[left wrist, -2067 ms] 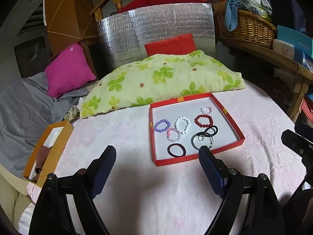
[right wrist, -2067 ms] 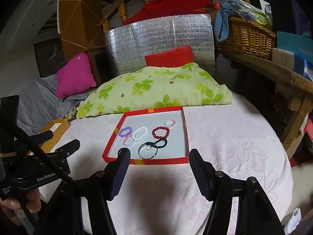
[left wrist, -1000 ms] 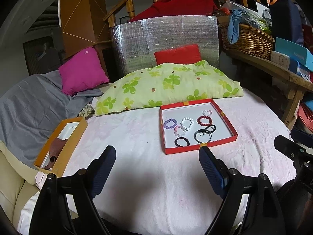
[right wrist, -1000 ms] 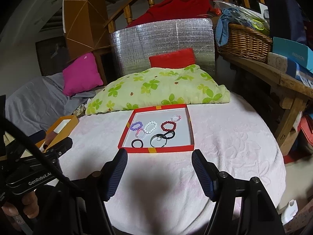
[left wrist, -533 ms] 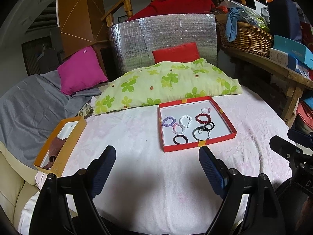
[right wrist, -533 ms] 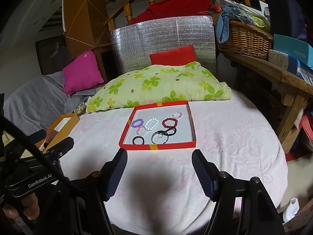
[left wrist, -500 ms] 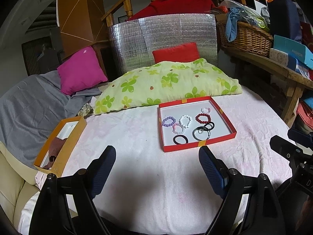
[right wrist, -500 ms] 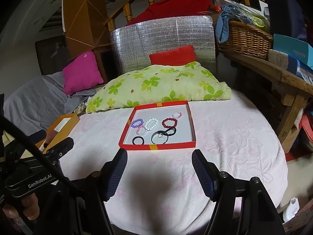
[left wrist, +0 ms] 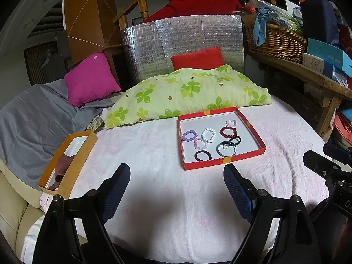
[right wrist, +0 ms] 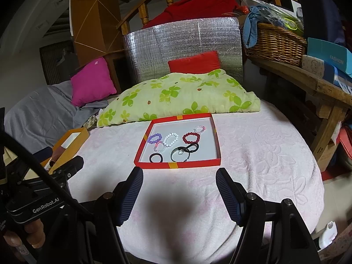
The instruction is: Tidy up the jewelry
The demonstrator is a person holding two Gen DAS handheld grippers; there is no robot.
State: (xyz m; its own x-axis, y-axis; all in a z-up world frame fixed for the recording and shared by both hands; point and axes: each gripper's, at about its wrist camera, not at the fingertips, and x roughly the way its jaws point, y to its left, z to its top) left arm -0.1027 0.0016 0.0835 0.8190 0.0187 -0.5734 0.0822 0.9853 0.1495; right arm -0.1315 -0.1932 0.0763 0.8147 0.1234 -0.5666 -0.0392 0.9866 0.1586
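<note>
Black gripper frames [right wrist: 179,189], ribbed navy fingers [left wrist: 238,190], silver screws, "GenRobot.AI" lettering

Clover pillow [left wrist: 189,96], magenta cushion [left wrist: 90,79], wicker basket [left wrist: 275,41].

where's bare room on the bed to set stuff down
Free patches: the pink blanket between the orange box and red tray, the stretch in front of the tray, and the blanket right of the tray. Crowded: the tray's middle, full of bracelets and rings; its back left corner is bare.
</note>
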